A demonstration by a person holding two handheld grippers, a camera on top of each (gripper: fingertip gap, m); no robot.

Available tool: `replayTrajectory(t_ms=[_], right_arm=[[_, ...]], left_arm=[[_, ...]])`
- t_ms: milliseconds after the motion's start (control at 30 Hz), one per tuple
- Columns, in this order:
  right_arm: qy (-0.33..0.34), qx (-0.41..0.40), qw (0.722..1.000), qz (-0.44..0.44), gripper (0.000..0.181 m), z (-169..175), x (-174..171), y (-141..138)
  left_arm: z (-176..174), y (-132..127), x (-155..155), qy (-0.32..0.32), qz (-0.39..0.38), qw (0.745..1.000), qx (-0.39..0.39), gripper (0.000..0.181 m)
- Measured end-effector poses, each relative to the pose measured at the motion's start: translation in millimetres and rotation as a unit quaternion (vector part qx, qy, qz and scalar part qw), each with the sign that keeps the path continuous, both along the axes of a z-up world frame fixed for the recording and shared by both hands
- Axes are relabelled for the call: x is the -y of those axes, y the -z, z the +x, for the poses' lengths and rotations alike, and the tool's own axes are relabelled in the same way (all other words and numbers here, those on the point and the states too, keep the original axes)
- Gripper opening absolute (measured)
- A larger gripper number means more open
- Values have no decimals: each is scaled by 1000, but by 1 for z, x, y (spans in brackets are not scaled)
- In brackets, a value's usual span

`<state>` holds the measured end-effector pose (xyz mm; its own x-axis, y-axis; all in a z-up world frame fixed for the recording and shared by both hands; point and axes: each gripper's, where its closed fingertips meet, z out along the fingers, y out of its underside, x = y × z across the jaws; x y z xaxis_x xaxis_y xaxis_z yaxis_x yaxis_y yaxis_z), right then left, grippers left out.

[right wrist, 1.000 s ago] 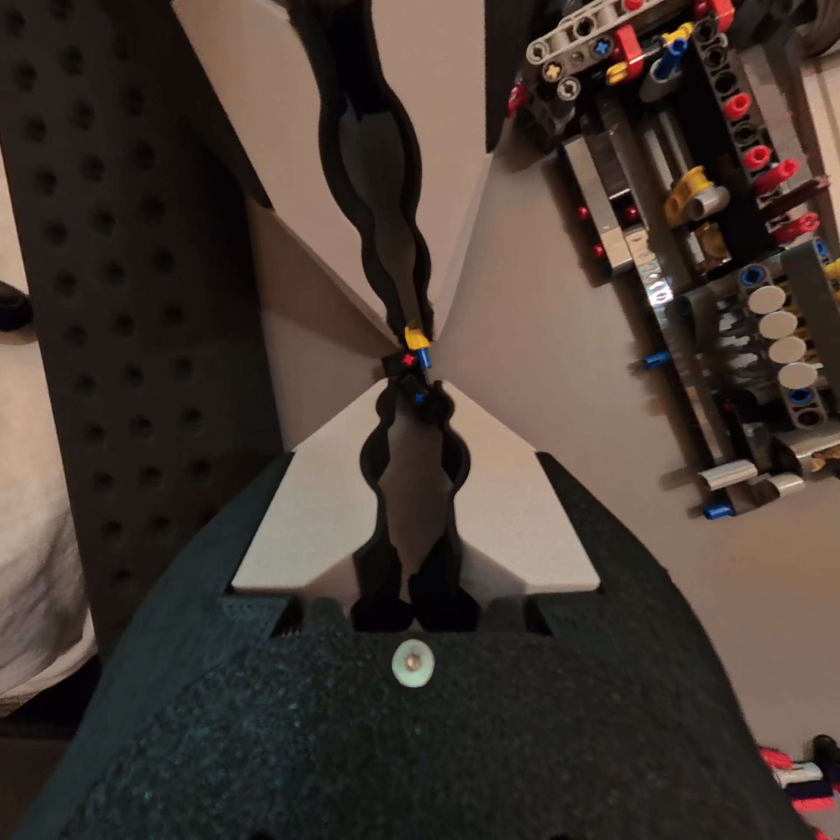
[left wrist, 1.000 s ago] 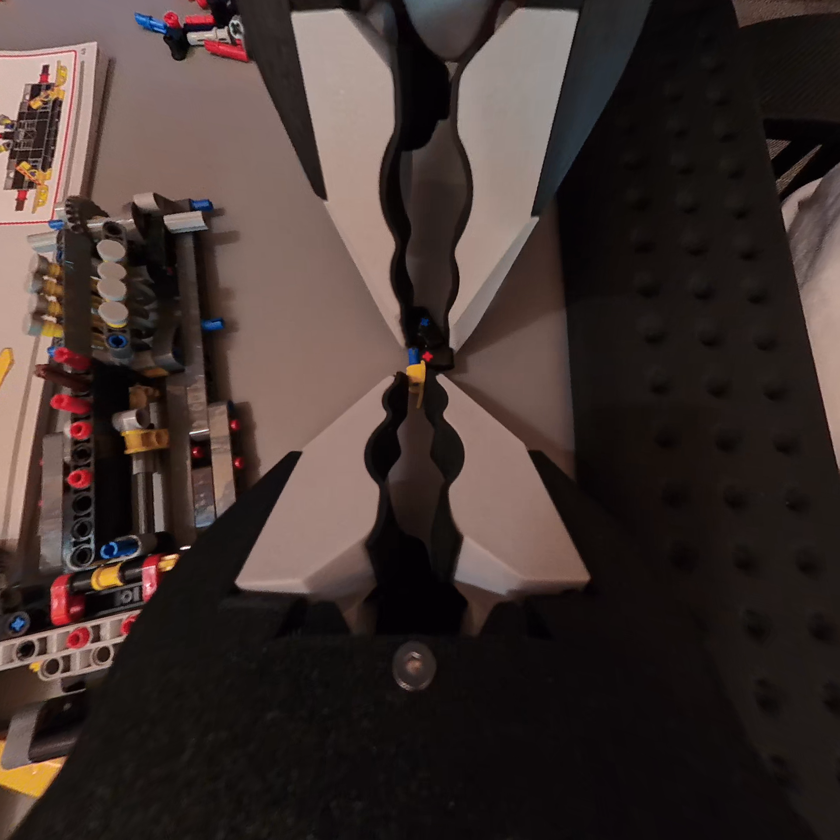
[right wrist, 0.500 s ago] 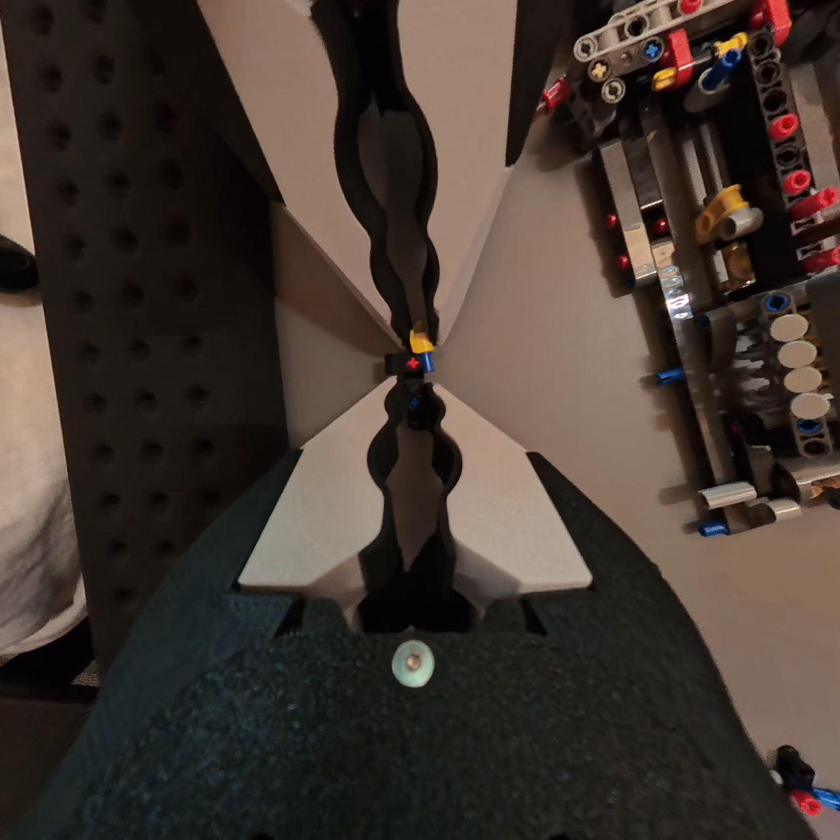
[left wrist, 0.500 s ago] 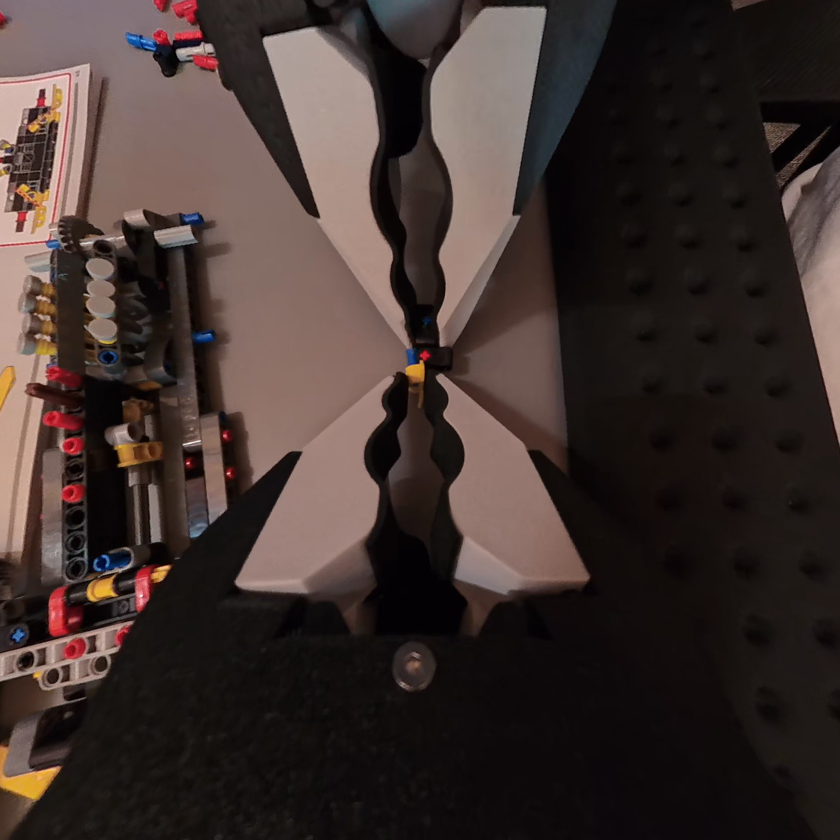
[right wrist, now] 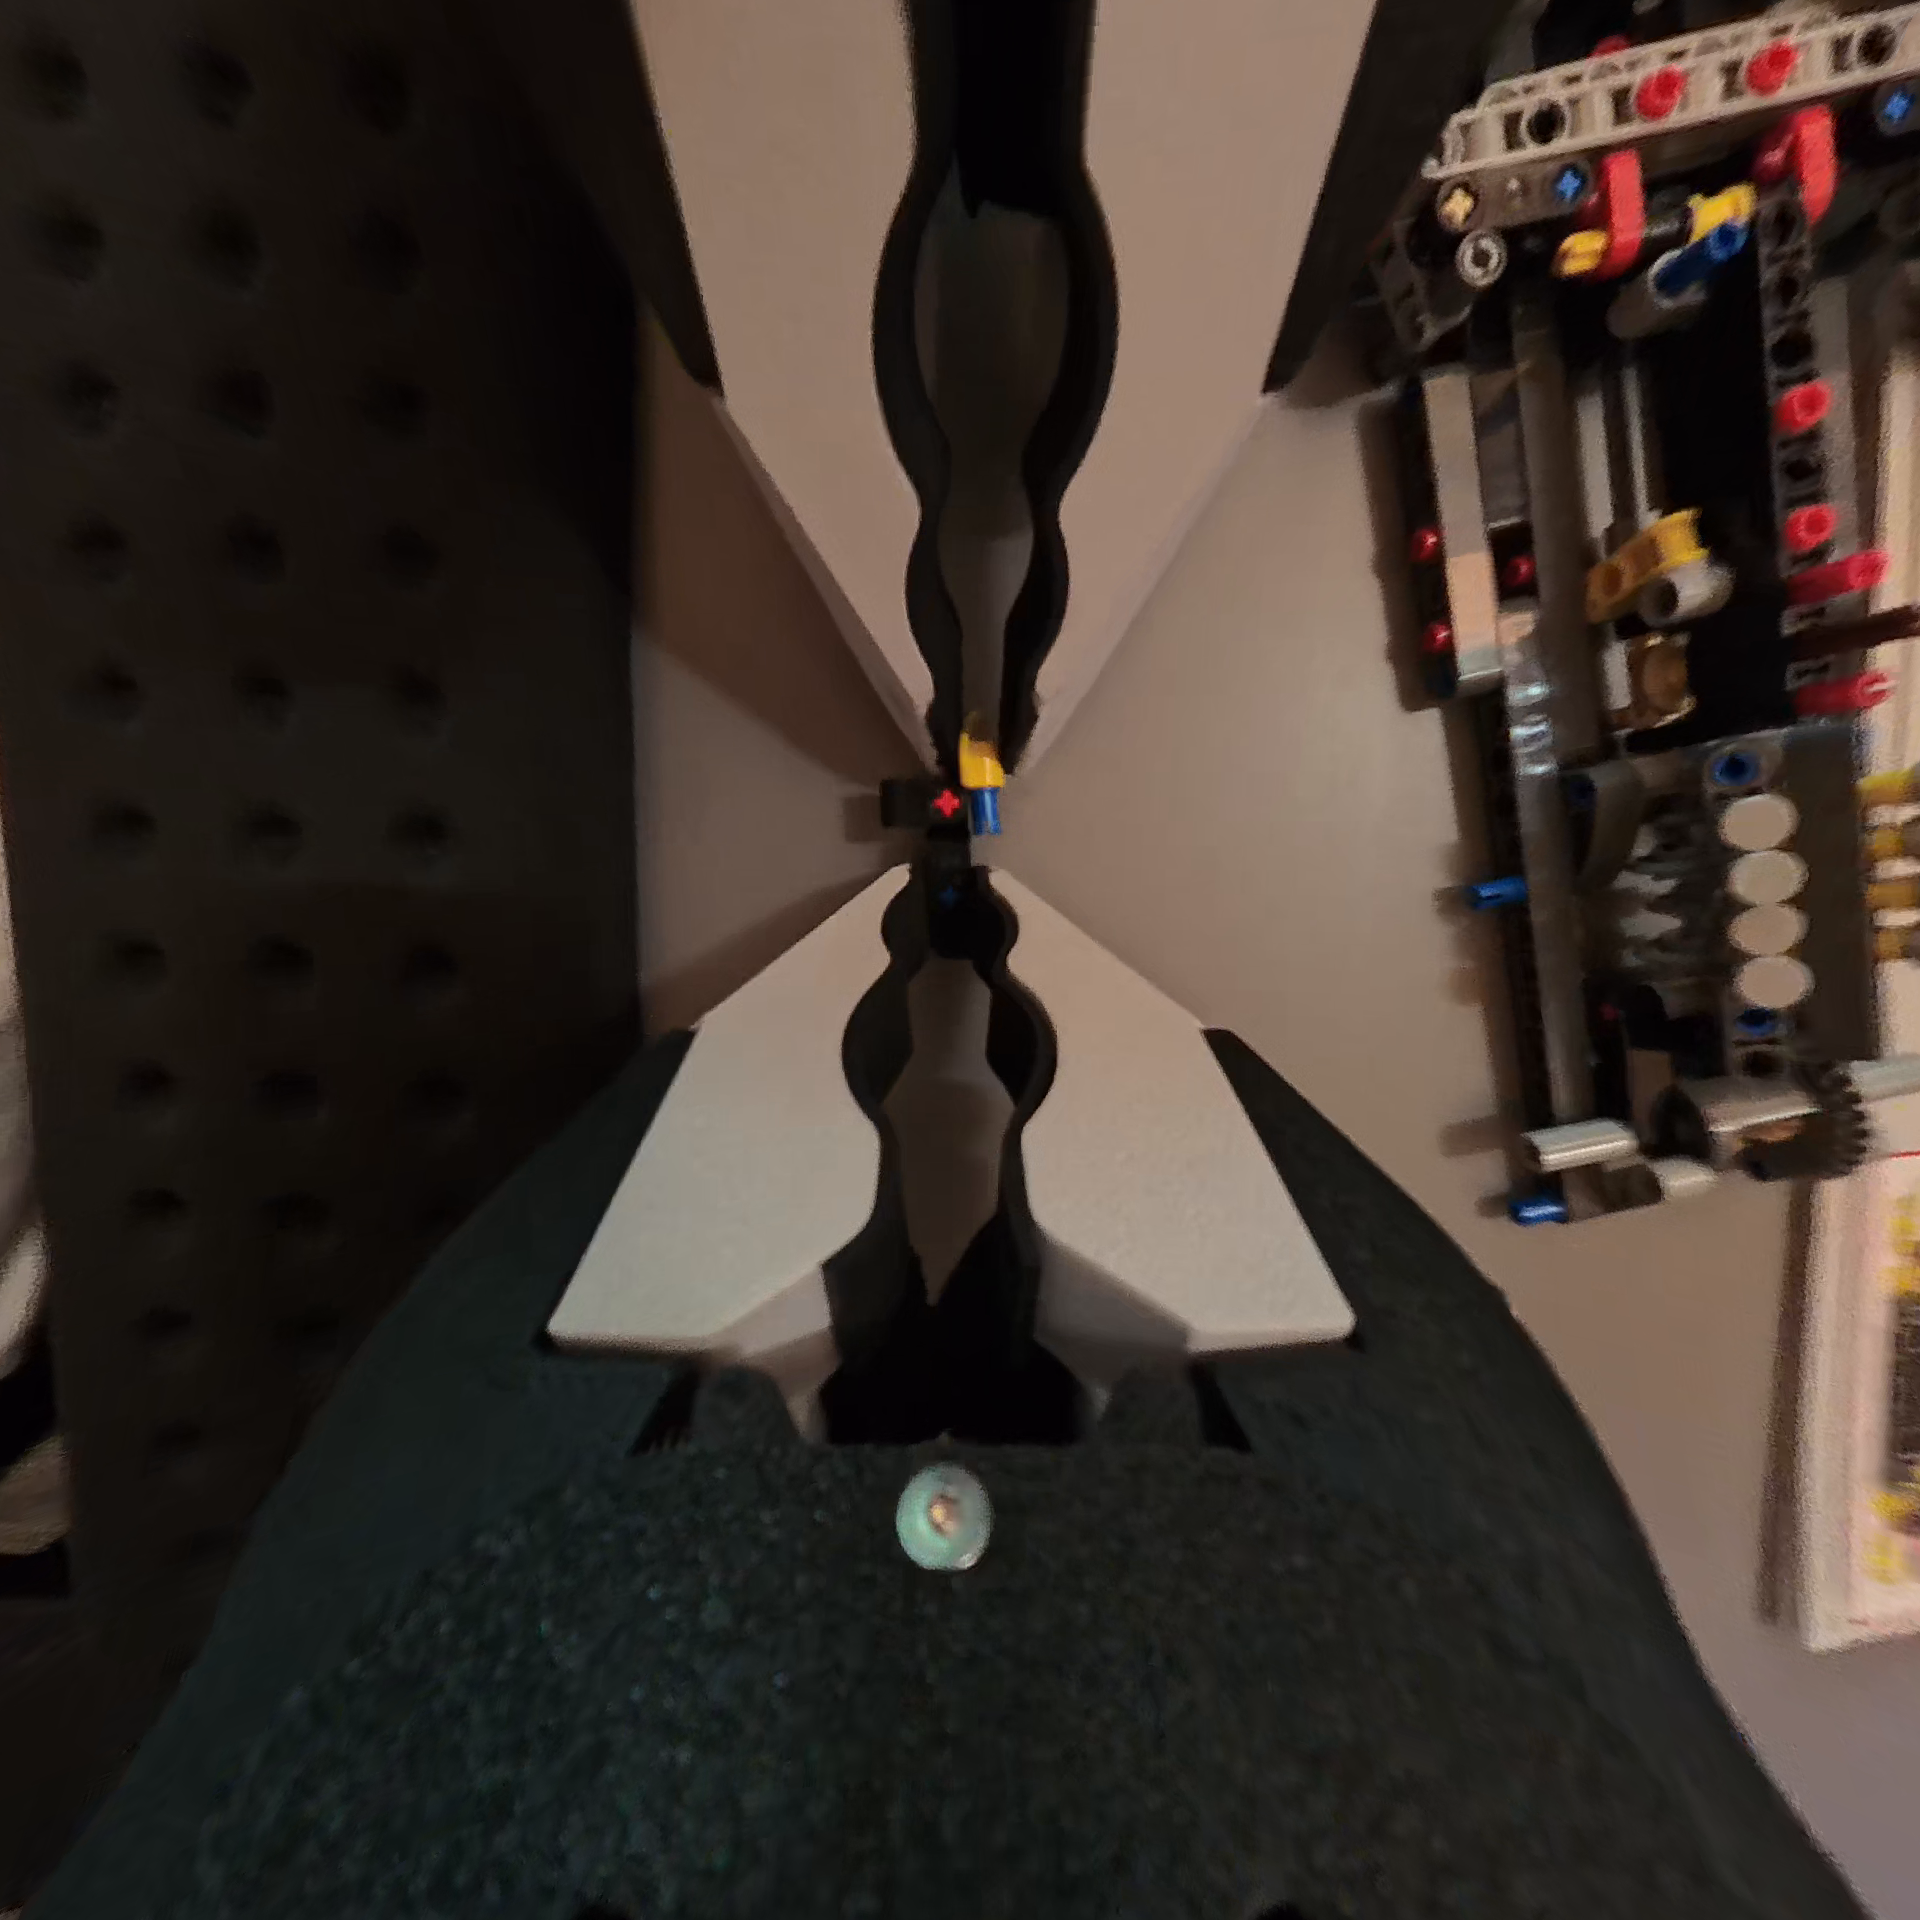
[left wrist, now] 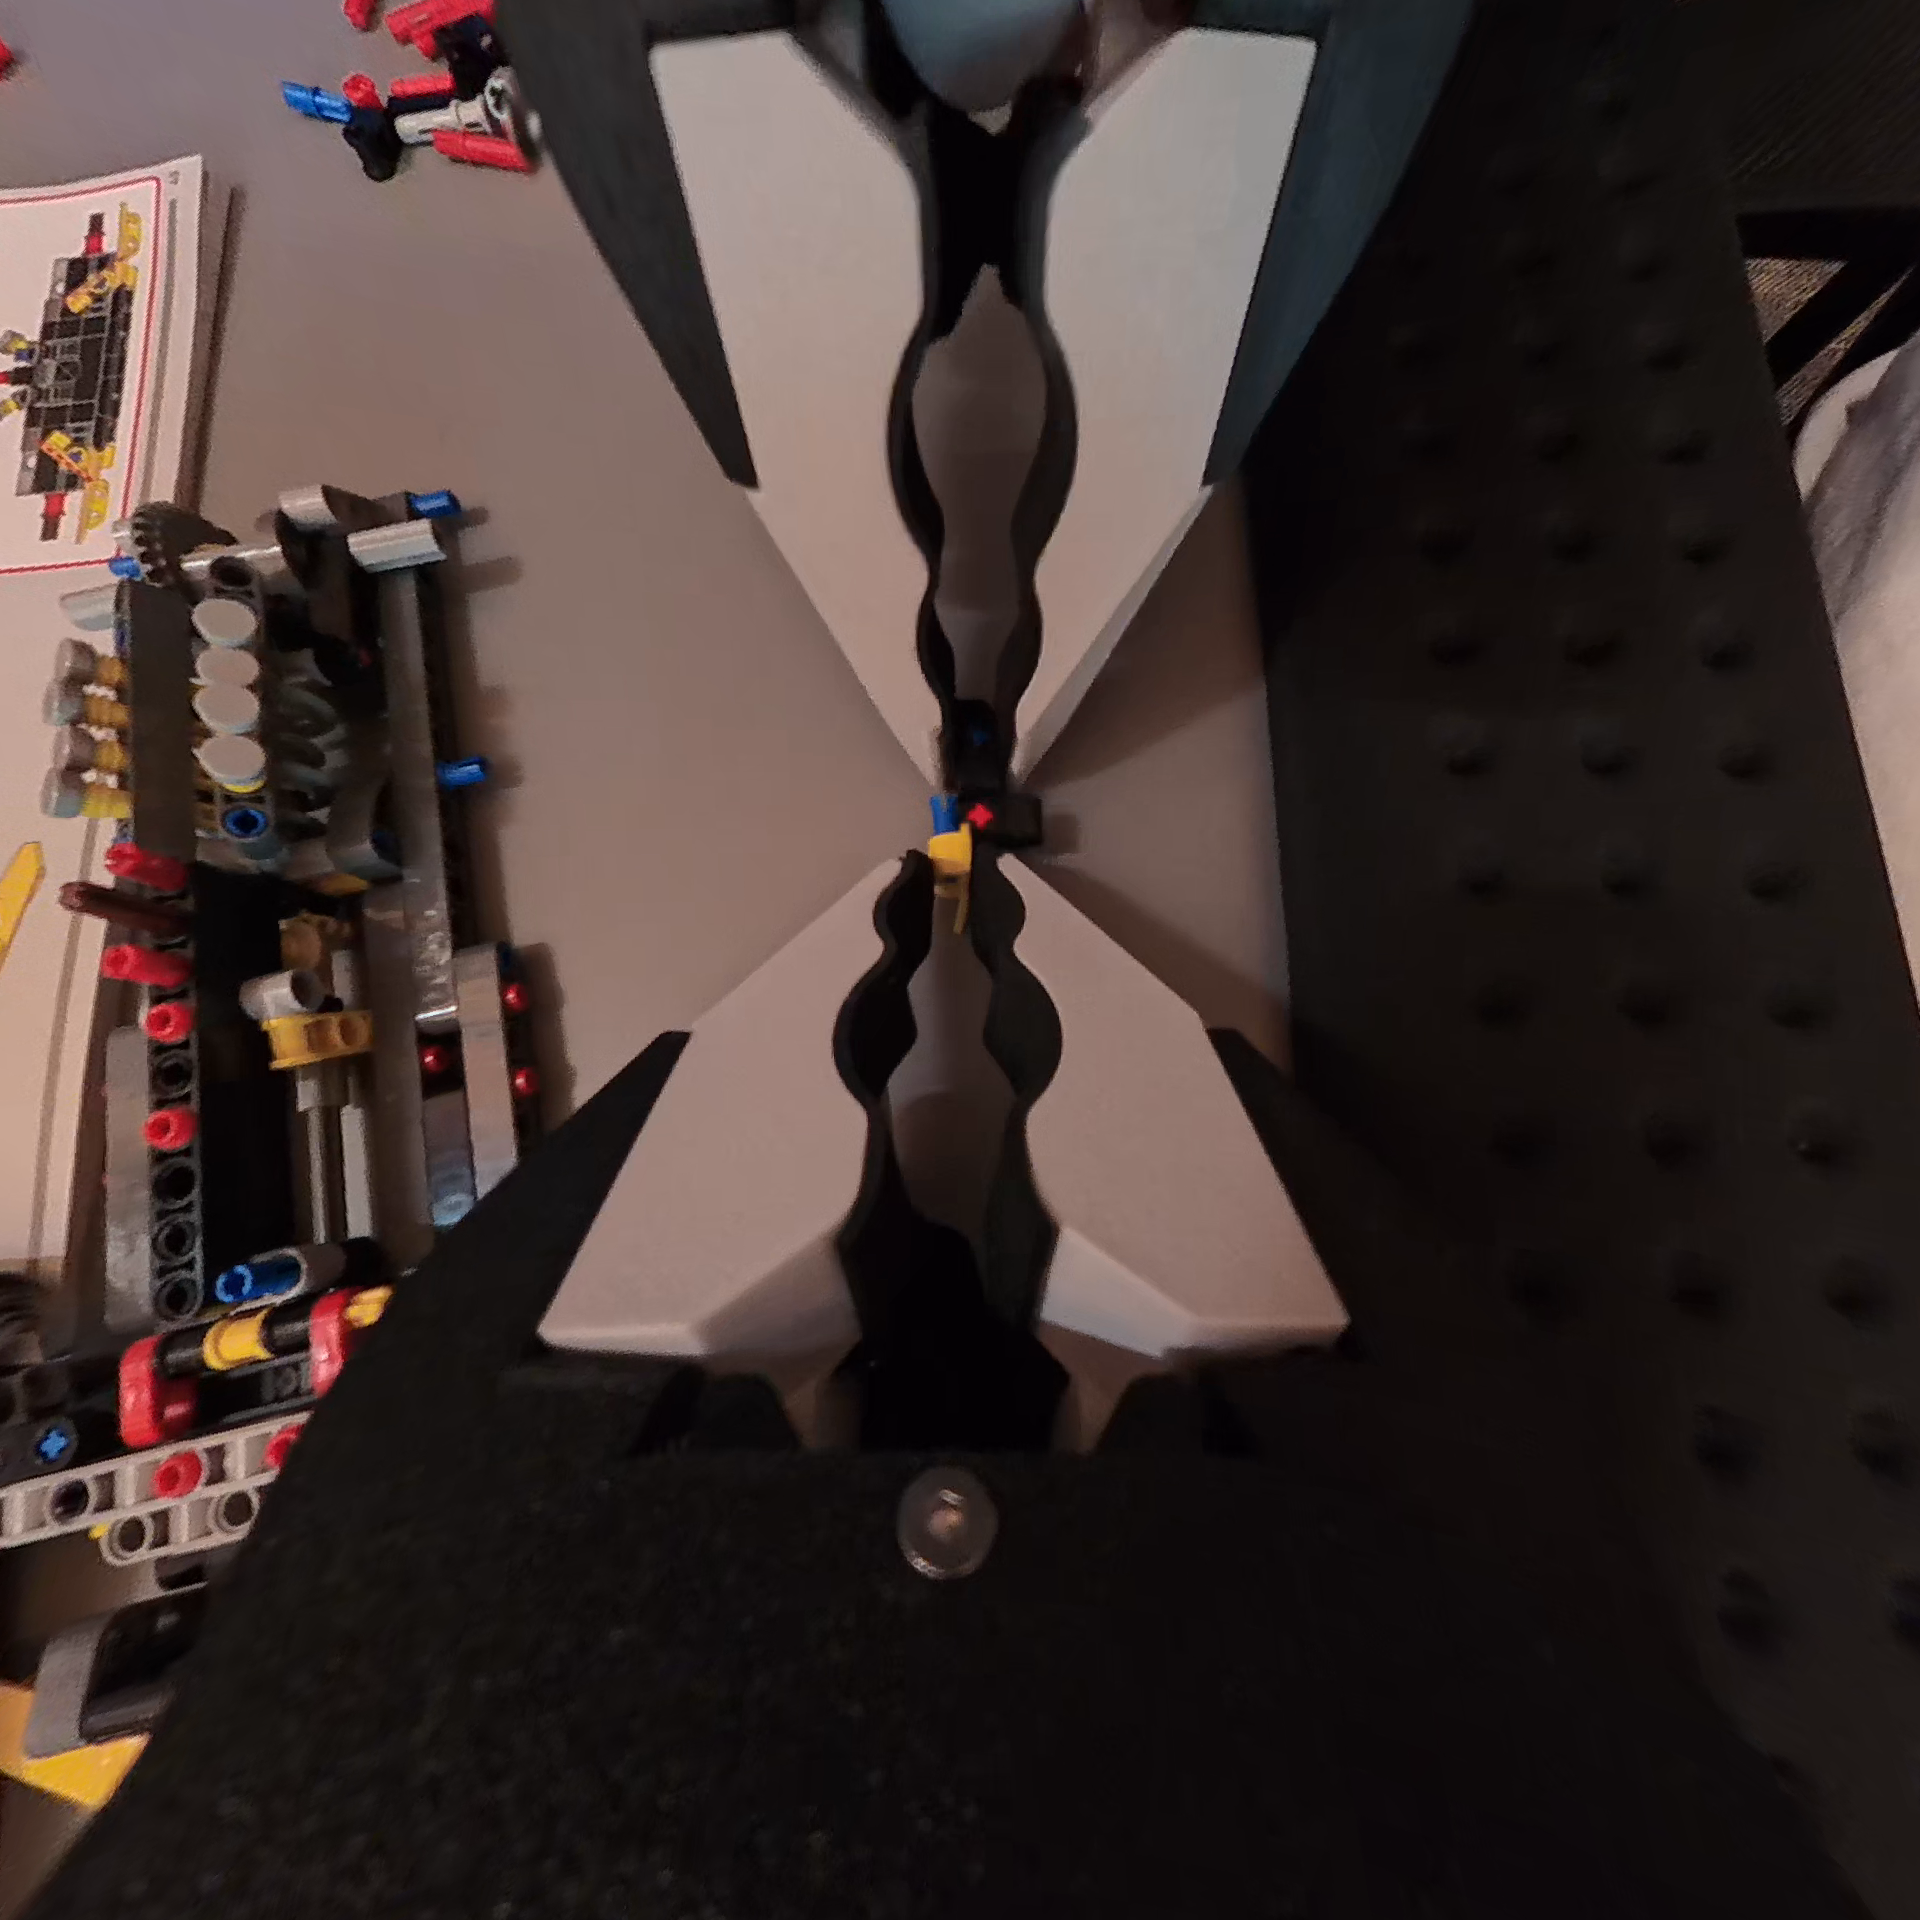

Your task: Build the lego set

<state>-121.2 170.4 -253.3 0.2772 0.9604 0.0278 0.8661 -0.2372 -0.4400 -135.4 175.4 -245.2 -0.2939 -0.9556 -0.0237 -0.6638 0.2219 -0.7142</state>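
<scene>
The left gripper (left wrist: 951,883) pinches a yellow piece (left wrist: 950,850); the right gripper (right wrist: 951,894) clamps a black connector (right wrist: 940,831), tip to tip above the grey tabletop (left wrist: 644,665). The lego model (left wrist: 281,935) lies beside them, near the booklet (left wrist: 83,353).

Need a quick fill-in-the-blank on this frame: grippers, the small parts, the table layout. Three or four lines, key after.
1. The left gripper is shut on a small ____ piece.
2. The right gripper is shut on a small black piece with a ____ cross-shaped mark on it.
3. The two grippers meet ____ to tip above the table.
4. In the left wrist view, the instruction booklet lies beyond the ____ model.

Missing words: yellow; red; tip; lego
</scene>
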Motion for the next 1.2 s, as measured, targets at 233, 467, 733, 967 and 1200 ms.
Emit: replayTrajectory(t_ms=[233,467,733,967,1200], right_arm=[[-152,115,952,241,7,6,-20,-13],[-185,139,898,374,6,6,-34,-35],[-85,90,977,174,7,16,-11,-5],[-39,35,997,60,6,11,4,-2],[58,-114,984,124,32,-3,-20,-57]], left_arm=[[-2,-32,-6,-39,-233,971,25,6],[-2,-40,-11,-72,-372,925,17,6],[-1,-41,-11,-73,-410,909,15,6],[2,-61,-20,-86,-544,834,45,5],[2,-83,-19,-72,-635,767,68,6]])
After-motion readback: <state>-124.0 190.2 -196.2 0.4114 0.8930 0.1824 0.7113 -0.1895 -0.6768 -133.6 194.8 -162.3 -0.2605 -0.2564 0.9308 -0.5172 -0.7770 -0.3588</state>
